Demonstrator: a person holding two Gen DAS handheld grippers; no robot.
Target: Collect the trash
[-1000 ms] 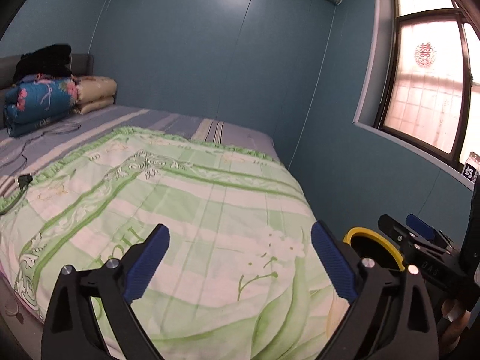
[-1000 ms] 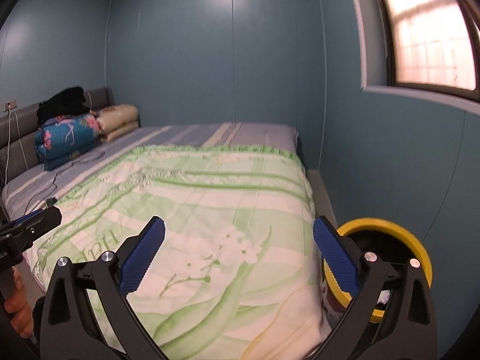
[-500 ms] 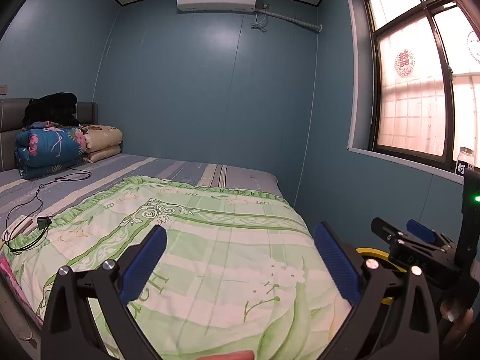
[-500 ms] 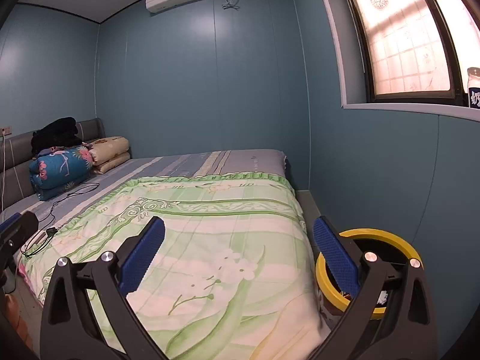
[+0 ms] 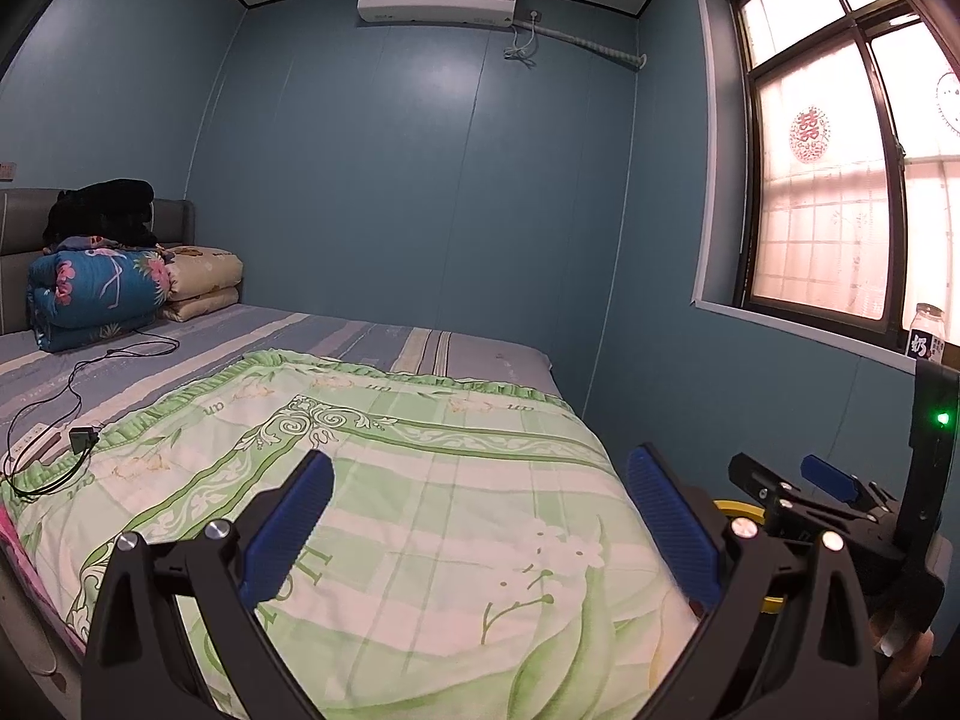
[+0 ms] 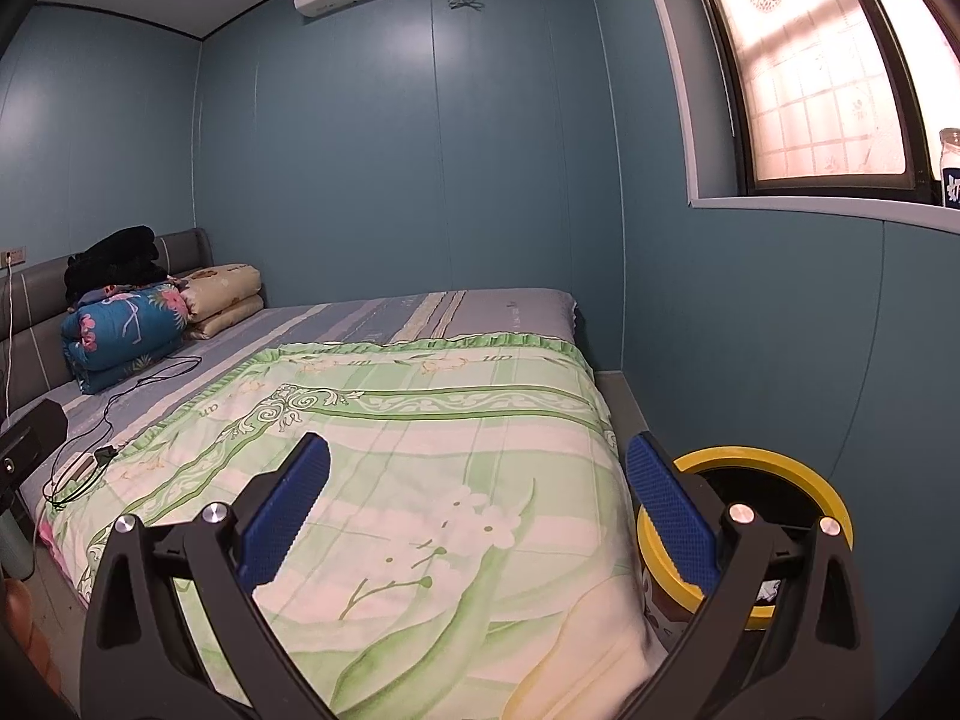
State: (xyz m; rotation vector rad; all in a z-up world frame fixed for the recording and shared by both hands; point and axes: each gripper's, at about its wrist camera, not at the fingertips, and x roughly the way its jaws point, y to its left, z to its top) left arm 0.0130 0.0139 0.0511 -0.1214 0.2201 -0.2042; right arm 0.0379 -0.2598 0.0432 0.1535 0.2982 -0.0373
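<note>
1. Nearest the lenses, the left gripper (image 5: 480, 516) and the right gripper (image 6: 477, 510) are both held spread wide with nothing between their blue pads (image 6: 282, 510); each is raised over the foot of the bed.
2. Just beside the bed's right edge, low against the wall, a yellow-rimmed bin (image 6: 780, 468) is seen, its dark mouth partly hidden behind the right gripper's frame (a scrap of something pale shows inside, too small to identify).
3. The green floral quilt (image 5: 420, 510) is spread flat, and no loose trash can be made out on it.
4. Further up, a charger and black cable (image 5: 81, 438) lie on the striped sheet, touching the quilt's frilled edge.
5. On the window sill, a clear bottle (image 5: 927, 333) with a dark label stands upright; it is judged the likeliest item to be collected.
6. At the headboard, folded quilts (image 6: 126, 324) and dark clothing are stacked.
7. Risks are judged as follows: the cable could be mistaken for rubbish and dragged; the bottle could be knocked off the sill if approached from a poor angle; a drop could miss the bin, since its mouth is largely occluded.
</note>
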